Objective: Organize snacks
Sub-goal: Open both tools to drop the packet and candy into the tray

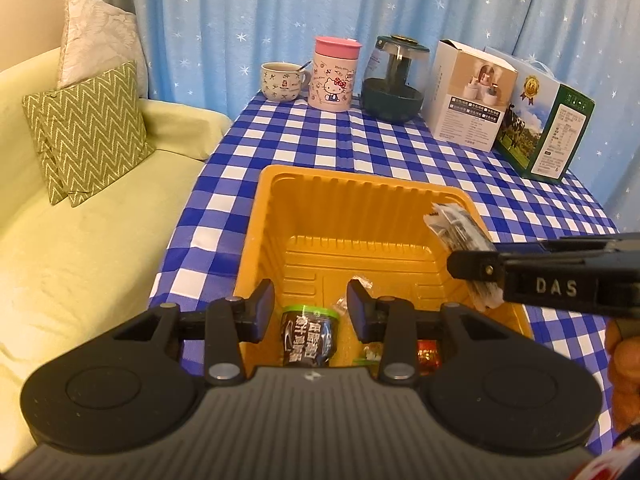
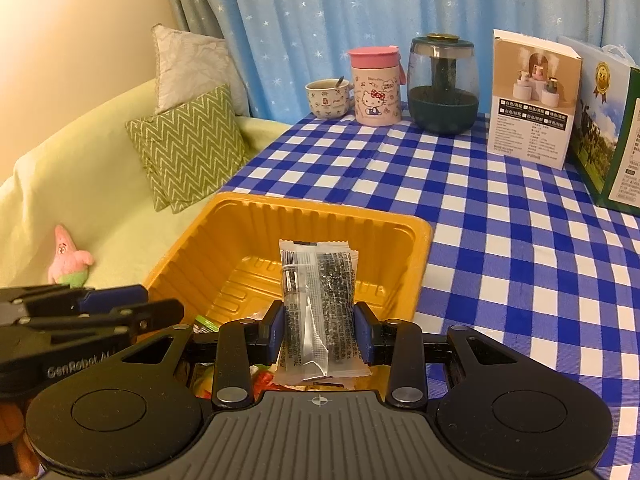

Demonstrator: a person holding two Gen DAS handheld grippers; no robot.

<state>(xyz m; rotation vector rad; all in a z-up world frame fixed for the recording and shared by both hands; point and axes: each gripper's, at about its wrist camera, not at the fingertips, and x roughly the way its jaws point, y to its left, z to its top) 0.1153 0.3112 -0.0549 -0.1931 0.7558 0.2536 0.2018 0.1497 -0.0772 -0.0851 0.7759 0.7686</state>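
Orange plastic fills my left wrist view: the tray [image 1: 280, 216] sits on the checked counter [image 1: 320, 140], and my left gripper [image 1: 310, 306] hangs just inside its near end with the jaws parted and nothing pressed between them. Below the gap I see a dark snack cup with a green rim [image 1: 308, 336] resting in the tray, clear of both pads, so I judge that one is placed and let go. More small wrapped snacks [image 1: 428, 354] lie beside it at the near wall. From the right, my right gripper [image 1: 476, 270] reaches in over the tray's far side with a packet.

Over to the right wrist view. My right gripper [image 2: 319, 332] is clamped on a clear sachet with dark printing [image 2: 316, 300], pads squeezing its lower half, top standing upright above the tray [image 2: 400, 236]. The sachet is over the tray's open floor, not yet down. My left gripper [image 2: 120, 312] sits close at the left.

To do this well, I'd lower until the sachet's bottom edge nears the tray floor, aim for the bare middle away from the piled snacks, then release gently so the light packet doesn't flutter over the rim. I'd keep the two grippers from bumping.
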